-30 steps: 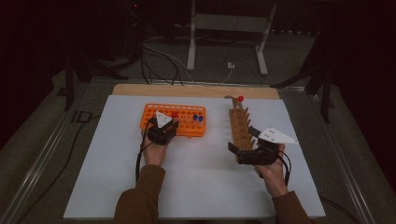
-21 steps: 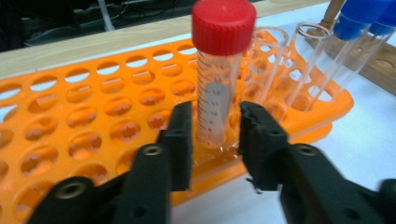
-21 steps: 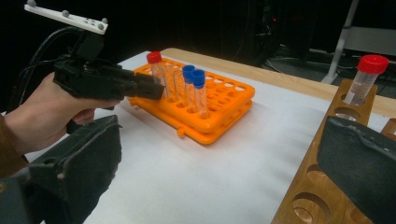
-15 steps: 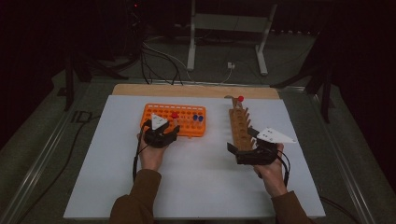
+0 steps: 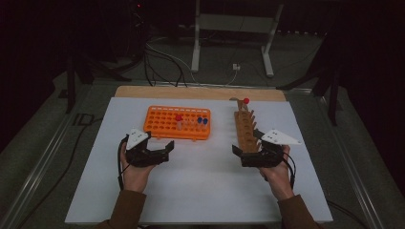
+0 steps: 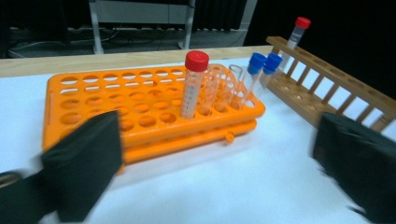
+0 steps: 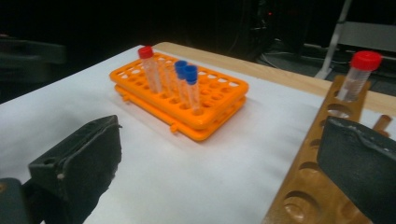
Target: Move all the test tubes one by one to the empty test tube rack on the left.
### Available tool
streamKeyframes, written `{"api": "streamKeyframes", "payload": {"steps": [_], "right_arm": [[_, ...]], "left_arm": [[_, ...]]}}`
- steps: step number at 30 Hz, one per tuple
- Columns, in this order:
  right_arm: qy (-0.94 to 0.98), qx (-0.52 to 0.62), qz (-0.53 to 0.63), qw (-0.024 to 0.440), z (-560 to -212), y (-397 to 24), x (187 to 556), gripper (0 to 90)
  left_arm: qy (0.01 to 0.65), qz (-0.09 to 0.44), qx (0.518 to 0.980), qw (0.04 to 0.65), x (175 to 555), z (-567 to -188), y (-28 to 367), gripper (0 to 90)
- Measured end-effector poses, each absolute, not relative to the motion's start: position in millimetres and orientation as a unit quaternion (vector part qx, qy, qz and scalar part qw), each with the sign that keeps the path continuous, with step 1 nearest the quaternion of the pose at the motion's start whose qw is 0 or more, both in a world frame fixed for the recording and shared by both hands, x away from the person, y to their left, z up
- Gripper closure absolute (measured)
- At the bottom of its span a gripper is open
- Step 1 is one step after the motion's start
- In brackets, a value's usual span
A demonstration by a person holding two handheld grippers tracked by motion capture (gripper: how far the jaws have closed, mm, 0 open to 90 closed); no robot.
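Dark room and a metal stand lie behind the white counter (image 5: 200,191) in the high view. An orange rack (image 5: 165,119) sits toward the left of it, holding a red-capped tube (image 5: 179,121) and two blue-capped tubes (image 5: 202,122). A wooden rack (image 5: 244,131) stands to the right, with another red-capped tube (image 5: 245,102) at its far end. The left claw (image 5: 160,150) is just in front of the orange rack, clear of it; its jaws have just been opening and stand wide with nothing between them. The right claw (image 5: 246,153) is at the near end of the wooden rack, jaws spread.

Left gripper view: the orange rack (image 6: 93,100) fills the middle, the red-capped tube (image 6: 194,84) upright in it, the blue-capped tubes (image 6: 261,65) near its right corner. Both black jaws stand far apart, empty.

Right gripper view: the wooden rack (image 7: 303,186) runs between the parted jaws, the right jaw beside it, neither pad clearly pressing. The orange rack (image 7: 219,100) lies farther off.
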State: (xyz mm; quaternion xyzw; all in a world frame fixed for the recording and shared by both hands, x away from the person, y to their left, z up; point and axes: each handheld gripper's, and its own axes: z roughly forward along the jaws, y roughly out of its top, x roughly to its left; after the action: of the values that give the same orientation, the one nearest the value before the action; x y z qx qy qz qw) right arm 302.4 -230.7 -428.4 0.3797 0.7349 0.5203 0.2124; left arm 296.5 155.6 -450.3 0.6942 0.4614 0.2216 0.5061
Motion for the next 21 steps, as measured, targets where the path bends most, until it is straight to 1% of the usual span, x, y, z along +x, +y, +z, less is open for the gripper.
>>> {"api": "streamKeyframes", "payload": {"steps": [4, 10, 15, 18, 19, 21], "right_arm": [[0.731, 0.388, 0.516, 0.220, -423, -234, 308, 0.2], [0.729, 0.397, 0.506, 0.234, -413, -236, 325, 0.2], [0.725, 0.414, 0.503, 0.223, -411, -239, 344, 0.3], [0.727, 0.419, 0.493, 0.229, -411, -240, 355, 0.4], [0.727, 0.422, 0.489, 0.231, -411, -240, 360, 2.3], [0.725, 0.428, 0.487, 0.230, -412, -241, 367, 3.0]], "left_arm": [[0.456, 0.235, 0.686, 0.516, 284, -449, 162, 0.3], [0.465, 0.235, 0.682, 0.513, 276, -454, 166, 0.3], [0.473, 0.239, 0.676, 0.512, 274, -455, 170, 0.3], [0.472, 0.240, 0.676, 0.512, 274, -455, 170, 0.3], [0.471, 0.241, 0.678, 0.510, 274, -455, 169, 0.4], [0.470, 0.239, 0.680, 0.510, 274, -456, 167, 0.3]]}}
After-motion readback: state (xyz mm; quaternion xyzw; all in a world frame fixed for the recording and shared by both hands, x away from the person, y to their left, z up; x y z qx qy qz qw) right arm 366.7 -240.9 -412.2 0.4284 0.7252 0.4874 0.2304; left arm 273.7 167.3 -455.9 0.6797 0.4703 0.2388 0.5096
